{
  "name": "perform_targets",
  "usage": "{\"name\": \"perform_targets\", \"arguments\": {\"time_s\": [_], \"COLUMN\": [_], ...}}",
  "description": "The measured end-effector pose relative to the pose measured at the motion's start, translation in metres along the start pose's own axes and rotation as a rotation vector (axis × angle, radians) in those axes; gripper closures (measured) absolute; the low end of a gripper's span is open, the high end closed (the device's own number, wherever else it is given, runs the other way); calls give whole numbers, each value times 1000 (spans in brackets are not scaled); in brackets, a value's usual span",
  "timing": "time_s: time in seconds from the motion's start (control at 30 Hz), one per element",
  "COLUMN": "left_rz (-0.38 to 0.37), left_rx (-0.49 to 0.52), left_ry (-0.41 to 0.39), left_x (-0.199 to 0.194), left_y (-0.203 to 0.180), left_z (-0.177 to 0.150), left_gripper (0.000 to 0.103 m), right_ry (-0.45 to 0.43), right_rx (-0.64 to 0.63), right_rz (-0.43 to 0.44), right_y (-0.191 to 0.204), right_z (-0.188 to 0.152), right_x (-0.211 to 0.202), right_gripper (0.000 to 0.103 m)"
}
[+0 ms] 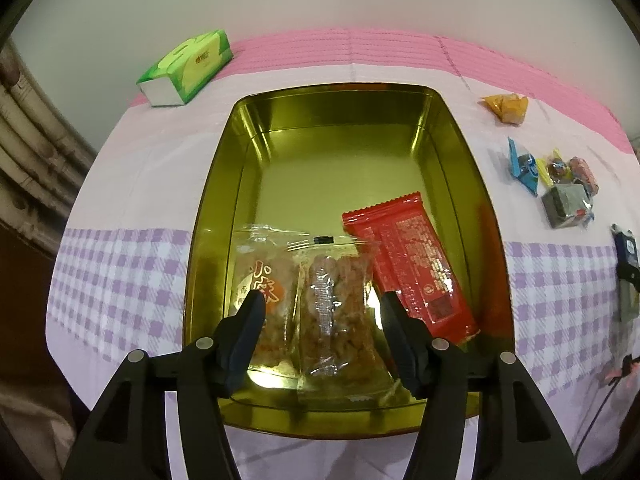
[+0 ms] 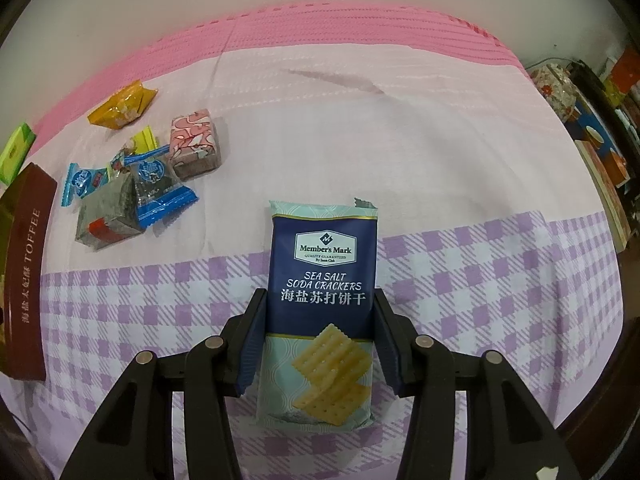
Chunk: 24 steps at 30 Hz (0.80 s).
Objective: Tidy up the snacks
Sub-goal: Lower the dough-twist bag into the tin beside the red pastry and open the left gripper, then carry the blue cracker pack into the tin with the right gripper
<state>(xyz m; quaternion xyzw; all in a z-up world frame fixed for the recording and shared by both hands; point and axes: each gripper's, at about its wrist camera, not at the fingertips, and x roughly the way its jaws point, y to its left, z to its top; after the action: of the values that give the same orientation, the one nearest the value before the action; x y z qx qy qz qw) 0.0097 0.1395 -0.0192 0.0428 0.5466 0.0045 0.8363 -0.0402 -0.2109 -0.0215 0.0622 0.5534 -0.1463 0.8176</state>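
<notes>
My left gripper [image 1: 322, 310] hangs over the near end of the gold tin [image 1: 452, 128] with its jaws standing apart — the clear packet of fried snacks [image 1: 340, 312] lies between them, flat on the tin floor, and neither pad presses on it. So that one looks delivered. A second clear packet with orange lettering [image 1: 264, 276] sits just beside it on the left, and a red wrapper [image 1: 416, 264] leans along the right wall.

My right gripper [image 2: 318, 336] is clamped on the sea salt soda crackers pack [image 2: 322, 276], pads tight against both long edges, over the checked part of the tablecloth [image 2: 500, 280].

I'd say I'm mid-way: three snacks in, crackers in hand and next to go. The next move calls for lifting the left gripper clear so the right can swing over — the tin's brown "TOFFEE" side [image 2: 28, 264] shows at the left edge of the right view.

Outward from there, the small wrapped candies [image 2: 152, 172], a pink block [image 2: 196, 144] and a yellow packet [image 2: 122, 106] wait on the cloth.
</notes>
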Motion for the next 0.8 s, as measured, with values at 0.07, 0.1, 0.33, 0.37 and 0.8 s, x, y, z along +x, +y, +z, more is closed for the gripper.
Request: {"name": "perform_targets", "arguments": {"time_s": [0.07, 0.1, 0.33, 0.37, 0.8], "left_rz": [-1, -3, 3, 6, 22], "left_rx": [4, 4, -5, -6, -112], "left_ry": [-10, -13, -37, -42, -93], "left_x": [-2, -3, -9, -11, -25], "left_y": [-1, -1, 3, 3, 34], "left_z": [0, 0, 1, 1, 7], "left_gripper": [43, 43, 41, 41, 39], "right_ry": [-9, -15, -46, -49, -73], "right_rx": [-8, -12, -67, -77, -249], "right_rz": [1, 1, 50, 62, 233], "right_y": [4, 6, 36, 41, 145], "right_z": [1, 1, 8, 9, 10], "right_x": [-4, -6, -29, -32, -69], "right_gripper": [57, 57, 57, 57, 57]}}
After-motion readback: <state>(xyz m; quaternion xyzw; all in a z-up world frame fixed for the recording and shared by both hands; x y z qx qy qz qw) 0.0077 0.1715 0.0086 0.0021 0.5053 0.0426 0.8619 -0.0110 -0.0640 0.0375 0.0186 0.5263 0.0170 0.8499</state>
